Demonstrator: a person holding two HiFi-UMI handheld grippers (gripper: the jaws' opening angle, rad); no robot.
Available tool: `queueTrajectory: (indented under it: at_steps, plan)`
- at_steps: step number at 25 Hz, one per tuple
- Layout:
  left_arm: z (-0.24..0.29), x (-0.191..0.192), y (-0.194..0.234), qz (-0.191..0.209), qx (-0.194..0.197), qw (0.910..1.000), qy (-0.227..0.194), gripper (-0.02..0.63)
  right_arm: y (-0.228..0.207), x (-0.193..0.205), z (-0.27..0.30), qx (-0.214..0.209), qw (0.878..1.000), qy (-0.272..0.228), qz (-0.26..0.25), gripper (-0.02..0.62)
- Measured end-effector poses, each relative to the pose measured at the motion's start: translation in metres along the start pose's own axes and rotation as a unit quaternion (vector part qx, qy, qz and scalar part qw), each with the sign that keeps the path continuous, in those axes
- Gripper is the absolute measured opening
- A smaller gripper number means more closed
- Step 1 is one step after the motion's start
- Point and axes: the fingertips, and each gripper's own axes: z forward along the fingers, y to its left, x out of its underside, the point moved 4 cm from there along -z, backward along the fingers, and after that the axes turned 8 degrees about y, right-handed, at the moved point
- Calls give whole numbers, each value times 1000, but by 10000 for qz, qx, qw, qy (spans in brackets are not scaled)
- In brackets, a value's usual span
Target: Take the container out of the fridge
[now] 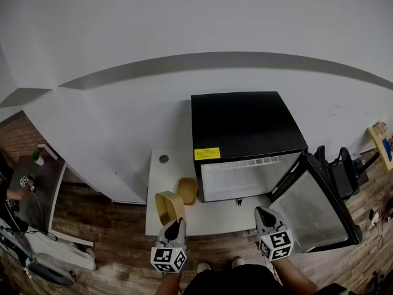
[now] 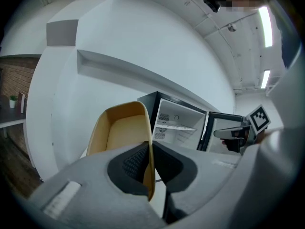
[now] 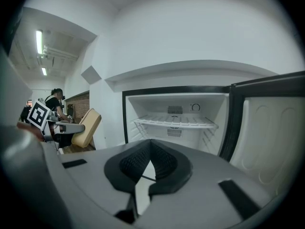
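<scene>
Left gripper view: left fingers (image 2: 129, 165) pinch the container (image 2: 121, 130), long axis upright; right fingers (image 3: 132, 164) pressed together.

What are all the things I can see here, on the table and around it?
table: one, white, against the wall.
fridge: one, black outside, white inside, on the table's right part.
fridge door: one, black-edged, swung open to the right.
wire shelf: one, white, inside the fridge.
sticker: one, yellow, front edge of the fridge top.
container: one, tan, tipped on its side, held out of the fridge.
flat tan piece: one, on the table left of the fridge.
round grey disc: one, near the table's back left.
left tool: one, grey, clamped on the container's wall.
right tool: one, grey, shut, empty, facing the fridge.
</scene>
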Motion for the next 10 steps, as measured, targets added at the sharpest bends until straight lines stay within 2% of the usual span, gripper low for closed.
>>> queueTrajectory:
  at_steps: [10]
  plan:
    - [9,2,-12,145,177,9997,87,28,-1,-5,-1,-6,10000,-47,-43,-5]
